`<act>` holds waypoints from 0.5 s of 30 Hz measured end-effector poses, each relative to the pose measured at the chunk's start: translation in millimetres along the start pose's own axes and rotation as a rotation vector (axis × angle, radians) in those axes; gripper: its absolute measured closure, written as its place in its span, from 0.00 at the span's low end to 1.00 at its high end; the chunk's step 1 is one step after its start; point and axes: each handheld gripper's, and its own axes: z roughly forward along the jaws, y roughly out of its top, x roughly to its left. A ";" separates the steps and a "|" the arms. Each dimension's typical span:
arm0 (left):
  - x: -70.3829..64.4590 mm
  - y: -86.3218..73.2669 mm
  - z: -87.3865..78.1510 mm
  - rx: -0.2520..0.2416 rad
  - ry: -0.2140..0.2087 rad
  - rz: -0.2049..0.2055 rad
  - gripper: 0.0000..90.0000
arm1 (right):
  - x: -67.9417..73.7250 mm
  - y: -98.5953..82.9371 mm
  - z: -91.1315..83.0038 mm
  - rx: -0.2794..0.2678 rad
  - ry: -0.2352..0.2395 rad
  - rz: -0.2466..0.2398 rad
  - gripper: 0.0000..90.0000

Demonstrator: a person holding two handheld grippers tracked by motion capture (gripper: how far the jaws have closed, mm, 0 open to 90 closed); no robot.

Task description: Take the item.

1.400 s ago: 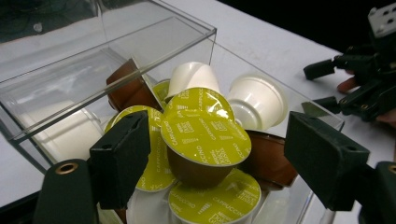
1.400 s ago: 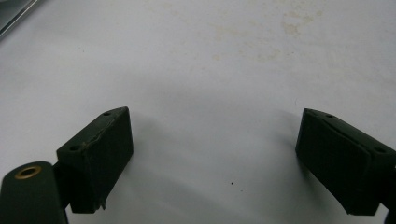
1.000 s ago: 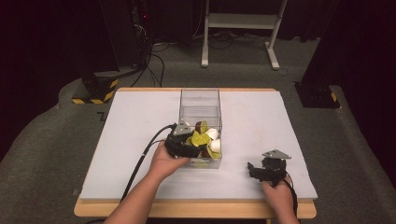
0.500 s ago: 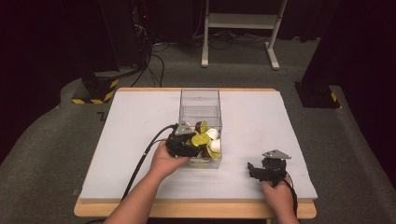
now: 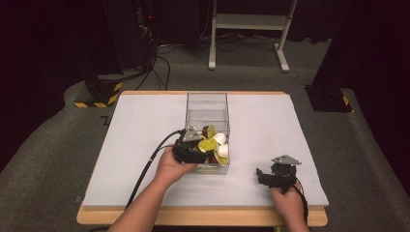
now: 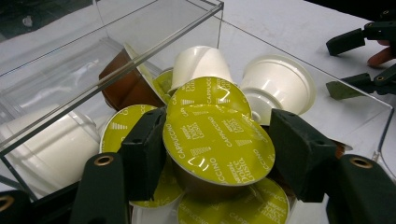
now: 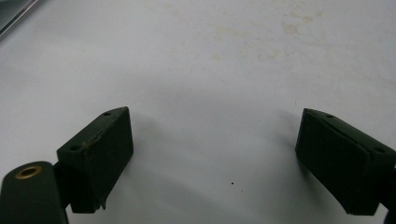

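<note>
Left gripper (image 6: 215,154): jaws closed against both sides of a capsule (image 6: 217,144) with a green foil lid, gripping it at the rim. The capsule sits at the top of the pile, over the near end of the box (image 6: 154,42). In the high view the left gripper (image 5: 191,147) is at the near left corner of the box (image 5: 207,104), which stands at the middle of the table (image 5: 135,125).

Right gripper (image 7: 212,163): jaws spread wide, nothing between them, bare white table (image 7: 210,60) beneath. In the high view the right gripper (image 5: 270,176) rests on the table near its front right, well apart from the box.

Box: clear plastic, open top. Contents heaped at the near end: green-lidded capsules, white capsules (image 6: 275,84) lying on their sides, one brown capsule (image 6: 128,86) tilted against the left wall. The far end shows bare.

Writing: lid of the held capsule reads "CAPPUCCINO" repeated, with "NESCAFÉ Dolce Gusto".
</note>
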 end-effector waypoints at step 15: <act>-1.6 2.3 -8.5 -0.038 -0.017 -0.014 0.43 | -0.1 0.1 0.0 0.001 0.000 0.000 0.12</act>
